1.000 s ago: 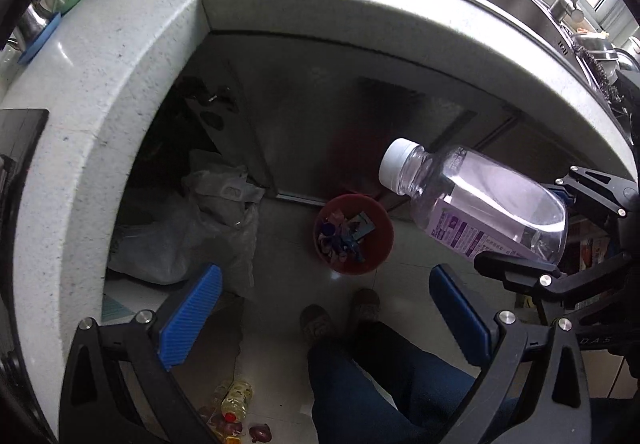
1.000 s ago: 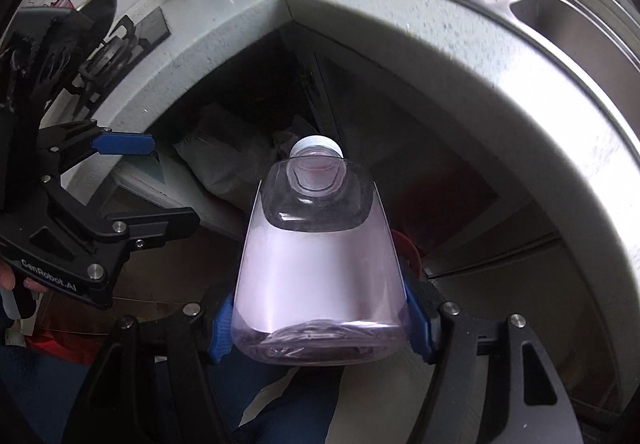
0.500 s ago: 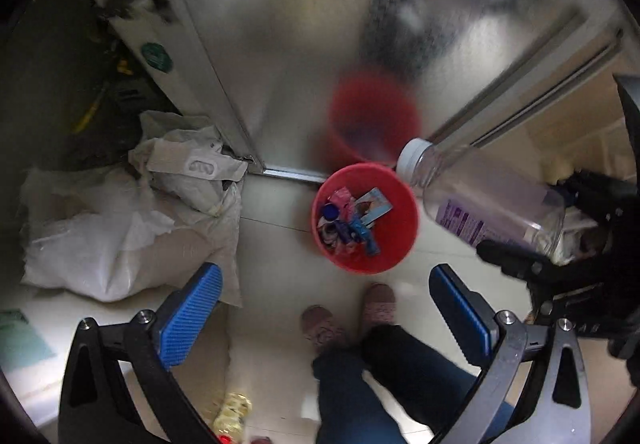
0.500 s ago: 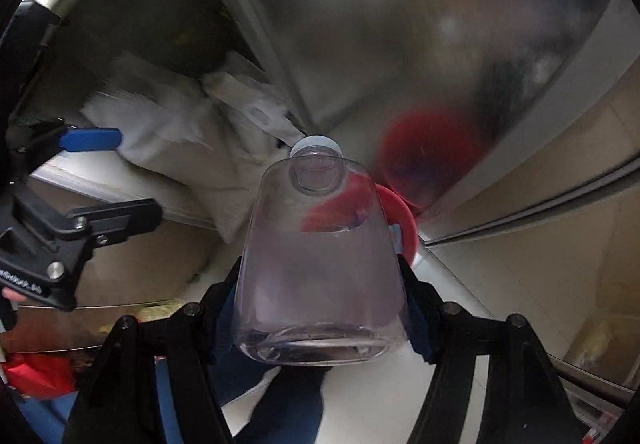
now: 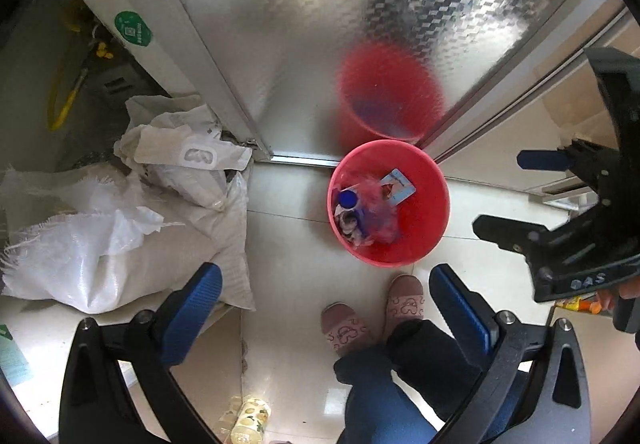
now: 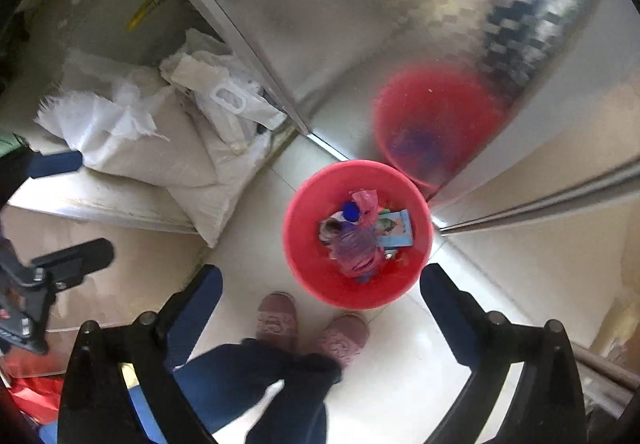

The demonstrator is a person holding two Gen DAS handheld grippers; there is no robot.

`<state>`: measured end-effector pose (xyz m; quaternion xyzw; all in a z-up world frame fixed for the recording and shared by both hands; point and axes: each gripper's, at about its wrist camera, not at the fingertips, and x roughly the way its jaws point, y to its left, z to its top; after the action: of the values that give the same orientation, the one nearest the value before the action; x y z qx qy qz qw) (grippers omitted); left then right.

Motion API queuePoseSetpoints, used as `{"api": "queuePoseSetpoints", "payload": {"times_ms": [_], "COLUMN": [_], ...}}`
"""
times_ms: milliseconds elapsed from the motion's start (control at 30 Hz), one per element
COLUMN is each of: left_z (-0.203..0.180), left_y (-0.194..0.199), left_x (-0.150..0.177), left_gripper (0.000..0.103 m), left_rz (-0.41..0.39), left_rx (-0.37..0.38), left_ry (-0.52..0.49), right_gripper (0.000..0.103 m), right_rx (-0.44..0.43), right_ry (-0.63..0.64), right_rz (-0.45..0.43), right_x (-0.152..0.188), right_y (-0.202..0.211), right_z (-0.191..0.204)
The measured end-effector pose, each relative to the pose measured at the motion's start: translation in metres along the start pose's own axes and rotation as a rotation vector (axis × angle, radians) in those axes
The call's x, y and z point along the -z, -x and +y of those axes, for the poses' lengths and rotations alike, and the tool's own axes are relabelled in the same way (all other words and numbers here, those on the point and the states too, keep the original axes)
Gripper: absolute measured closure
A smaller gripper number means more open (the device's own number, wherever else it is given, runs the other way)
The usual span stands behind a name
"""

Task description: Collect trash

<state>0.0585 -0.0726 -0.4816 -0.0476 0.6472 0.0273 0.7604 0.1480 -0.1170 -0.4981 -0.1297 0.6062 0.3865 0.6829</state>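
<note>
A red bin (image 5: pixel 428 228) (image 6: pixel 400 284) stands on the tiled floor against a metal cabinet door. Inside it lies a clear bottle with a purple label (image 6: pixel 354 248) (image 5: pixel 376 216), blurred, on top of other wrappers and a blue cap. My right gripper (image 6: pixel 322 276) hangs above the bin's near edge, its jaws opening wide with nothing between them; it also shows in the left wrist view (image 5: pixel 516 192). My left gripper (image 5: pixel 324 276) points straight down beside the bin, open and empty, and appears at the left of the right wrist view (image 6: pixel 68 210).
White woven sacks (image 5: pixel 100 236) (image 6: pixel 160 148) lie left of the bin at an open cupboard. The patterned metal door (image 5: pixel 320 24) reflects the bin. A person's feet in pink slippers (image 5: pixel 404 300) stand just before the bin. A yellow bottle (image 5: pixel 248 416) lies on the floor.
Both grippers sank from counter height toward the floor. The right jaws opened, and the bottle left them and now lies in the red bin.
</note>
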Motion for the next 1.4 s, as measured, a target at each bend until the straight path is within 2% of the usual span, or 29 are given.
{"api": "queuePoseSetpoints", "payload": {"times_ms": [200,533,633,800,1000,1133,1267,1400], "left_z": [0.001,-0.004,-0.003,0.004,0.010,0.009,0.013,0.016], "left_y": [0.042,0.187,0.231,0.299,0.362,0.400,0.435,0.464], "left_x": [-0.006,-0.019,-0.020,-0.022,-0.026,-0.026,-0.028,-0.027], "left_gripper": [0.000,0.000,0.000,0.000,0.000,0.000,0.000,0.000], "left_rz": [-0.018,-0.170,-0.214,-0.299,-0.360,-0.395,-0.423,-0.477], "left_rx": [0.030,0.031,0.007,-0.007,0.026,0.028,0.030,0.003], "left_ry": [-0.001,-0.042,-0.020,0.004,0.019,-0.005,-0.011,-0.032], "right_gripper": [0.001,0.001,0.001,0.001,0.001,0.001,0.001,0.001], "right_rx": [-0.001,0.040,0.040,0.095,0.116,0.134,0.169,0.143], "right_ry": [-0.007,-0.076,-0.106,-0.086,-0.102,-0.118,-0.110,-0.117], "right_rz": [-0.034,-0.175,-0.212,-0.287,-0.361,-0.418,-0.439,-0.468], "right_x": [0.010,0.004,0.002,-0.008,-0.018,-0.017,-0.018,-0.016], "right_y": [0.048,0.183,0.223,0.279,0.346,0.382,0.403,0.419], "right_z": [0.014,0.050,0.058,0.081,0.098,0.110,0.124,0.135]}}
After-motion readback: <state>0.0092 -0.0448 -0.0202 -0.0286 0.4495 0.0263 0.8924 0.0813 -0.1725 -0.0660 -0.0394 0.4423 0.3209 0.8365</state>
